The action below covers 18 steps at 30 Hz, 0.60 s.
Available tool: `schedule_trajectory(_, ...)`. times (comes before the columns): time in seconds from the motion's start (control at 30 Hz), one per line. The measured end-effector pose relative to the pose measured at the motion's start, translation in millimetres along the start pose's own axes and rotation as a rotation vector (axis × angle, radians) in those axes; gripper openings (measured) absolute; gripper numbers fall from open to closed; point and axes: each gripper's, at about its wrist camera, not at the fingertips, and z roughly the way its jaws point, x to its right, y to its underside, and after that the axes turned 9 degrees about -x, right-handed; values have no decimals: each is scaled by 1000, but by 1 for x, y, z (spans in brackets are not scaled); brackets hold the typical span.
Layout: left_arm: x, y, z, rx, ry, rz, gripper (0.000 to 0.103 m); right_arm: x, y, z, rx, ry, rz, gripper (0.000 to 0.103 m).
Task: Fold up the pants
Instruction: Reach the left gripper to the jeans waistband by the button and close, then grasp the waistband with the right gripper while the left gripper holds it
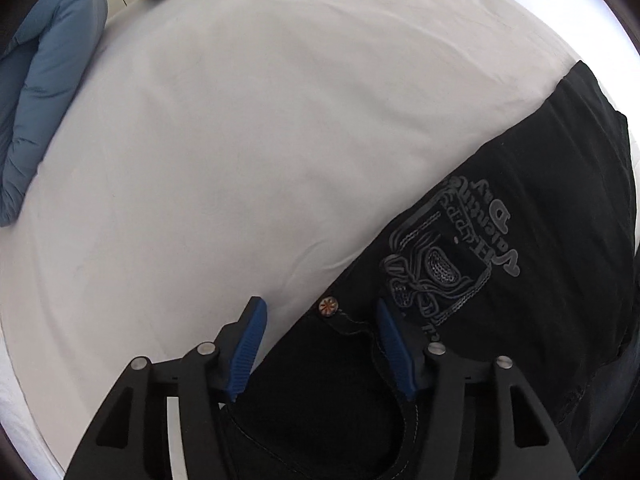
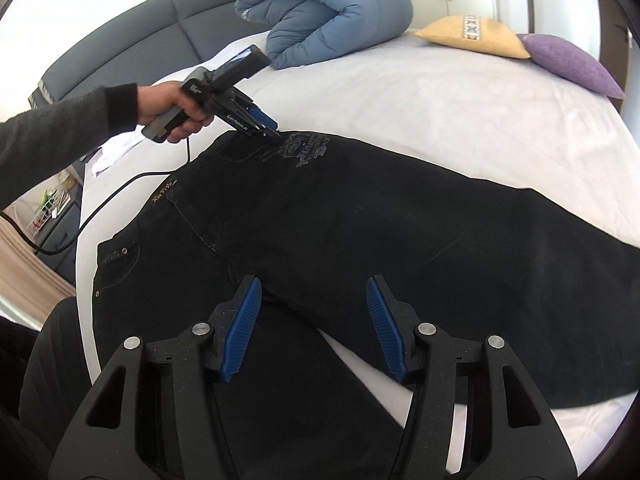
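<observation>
**Both hand-held grippers over the pants, no fold made yet**

The left hand-held gripper (image 1: 318, 344) points down at the waist corner of the black pants (image 2: 360, 232), its blue pads standing apart on either side of the hem by a copper rivet (image 1: 327, 306); nothing is pinched between them that I can see. The right hand-held gripper (image 2: 314, 328) hangs over the crotch, where the two legs part, its jaws likewise apart and not closed on the cloth.

The pants lie spread flat across the white bed (image 2: 460, 112), waist toward the person's left hand (image 2: 168, 106), legs running out to the right, a grey printed emblem (image 1: 448, 248) near the waist. By my reckoning the job has scarcely begun: both legs are still apart, so laying one on the other and folding the length remain.

A rolled blue duvet (image 2: 328, 12), a yellow pillow (image 2: 472, 36) and a purple cushion (image 2: 572, 64) sit well apart at the far edge. The left tool's black cable (image 2: 120, 192) trails beside the waistband and could snag.
</observation>
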Motion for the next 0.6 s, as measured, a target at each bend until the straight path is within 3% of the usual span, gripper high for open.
schedule_trajectory(0.07,-2,3,0,-1,7,-4,59,-1,-5,6,-5,3,-12,53)
schedule_trajectory(0.17,2,10,-1,-1,12,-3,43,-2,-18,13,2,-8,-17,53)
schedule_trajectory(0.27,17,19,-7,11,-30,14,21,1,-36,18,12,-14,-10,53)
schedule_trajectory(0.3,21,25,-10,23,-40,20,9,1,-43,20,13,-13,-13,53)
schedule_trajectory(0.5,45,86,-57,218,-108,15,8,2,-89,34,-17,67,-124,46)
schedule_trajectory(0.6,68,97,-65,273,-171,47,8,4,-113,41,-31,100,-195,46)
